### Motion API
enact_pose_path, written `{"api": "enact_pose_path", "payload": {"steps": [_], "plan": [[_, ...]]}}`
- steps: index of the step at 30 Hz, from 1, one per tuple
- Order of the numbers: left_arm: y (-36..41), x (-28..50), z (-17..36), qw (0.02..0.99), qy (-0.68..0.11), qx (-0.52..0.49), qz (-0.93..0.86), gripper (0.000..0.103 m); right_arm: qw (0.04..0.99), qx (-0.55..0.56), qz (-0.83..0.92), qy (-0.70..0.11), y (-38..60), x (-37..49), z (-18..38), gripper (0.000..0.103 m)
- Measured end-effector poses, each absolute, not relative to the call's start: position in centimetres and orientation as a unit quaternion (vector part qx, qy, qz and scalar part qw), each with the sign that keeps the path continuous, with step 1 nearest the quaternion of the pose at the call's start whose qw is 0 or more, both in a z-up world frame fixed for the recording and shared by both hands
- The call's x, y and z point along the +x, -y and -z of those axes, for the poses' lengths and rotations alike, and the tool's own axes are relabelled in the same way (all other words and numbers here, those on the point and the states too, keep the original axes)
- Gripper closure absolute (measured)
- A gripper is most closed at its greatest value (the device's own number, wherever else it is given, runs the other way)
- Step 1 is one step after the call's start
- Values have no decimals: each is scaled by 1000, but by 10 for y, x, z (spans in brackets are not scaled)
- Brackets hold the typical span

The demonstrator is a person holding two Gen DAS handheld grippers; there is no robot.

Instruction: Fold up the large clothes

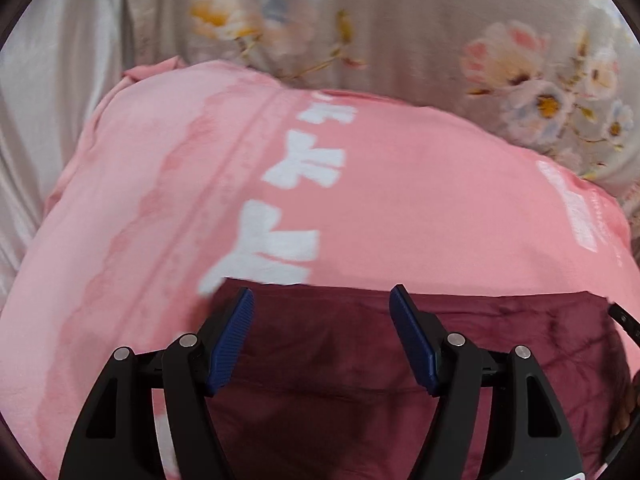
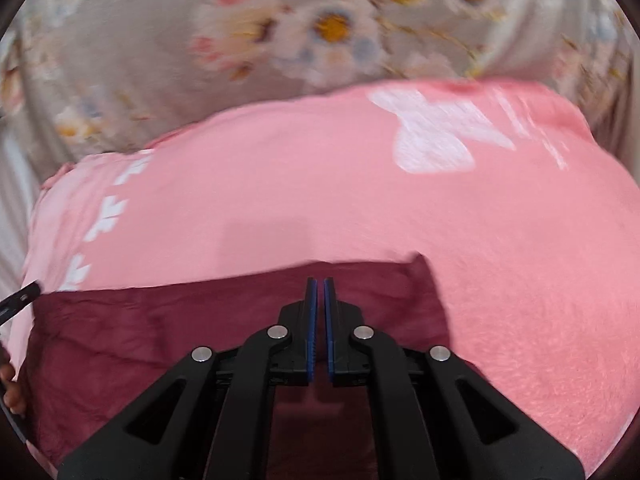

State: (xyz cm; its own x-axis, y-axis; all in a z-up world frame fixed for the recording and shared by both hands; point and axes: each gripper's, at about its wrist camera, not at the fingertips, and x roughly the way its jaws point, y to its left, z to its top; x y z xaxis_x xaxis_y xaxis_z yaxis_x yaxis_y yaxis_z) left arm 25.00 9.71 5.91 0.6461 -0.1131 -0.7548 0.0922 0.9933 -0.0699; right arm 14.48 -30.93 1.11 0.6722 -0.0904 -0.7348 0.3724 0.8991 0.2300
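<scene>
A dark maroon garment (image 1: pixel 340 360) lies flat on a pink blanket with white bows (image 1: pixel 400 200); it also shows in the right wrist view (image 2: pixel 160 332). My left gripper (image 1: pixel 322 300) is open, its blue pads spread above the garment's far edge, holding nothing. My right gripper (image 2: pixel 320 284) has its pads almost together just above the garment's far edge, near its right corner (image 2: pixel 420 260). I cannot see any cloth between the pads. The tip of the other gripper shows at the left edge of the right wrist view (image 2: pixel 20 296).
The pink blanket (image 2: pixel 400 200) lies on a grey floral bedsheet (image 1: pixel 400 32), which also shows in the right wrist view (image 2: pixel 160 40). A pale satin fabric (image 1: pixel 48 100) lies at the left. Both views are motion-blurred.
</scene>
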Motion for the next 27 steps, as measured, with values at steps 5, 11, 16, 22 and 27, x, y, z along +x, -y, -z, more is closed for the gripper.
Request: {"api": "enact_pose_path", "payload": {"steps": [5, 11, 16, 22, 27], "plan": [[-111, 256, -14, 894, -447, -22, 39, 33, 879, 244, 126, -389, 332, 134, 21, 103], [-116, 256, 0, 893, -448, -38, 35, 25, 876, 264, 124, -385, 337, 127, 31, 103], [-111, 257, 2, 893, -448, -19, 26, 23, 876, 264, 125, -383, 336, 131, 32, 103], [-113, 259, 2, 893, -448, -26, 25, 22, 877, 271, 124, -378, 339, 131, 33, 103], [-136, 238, -17, 890, -449, -80, 21, 25, 901, 188, 160, -356, 301, 107, -7, 99]]}}
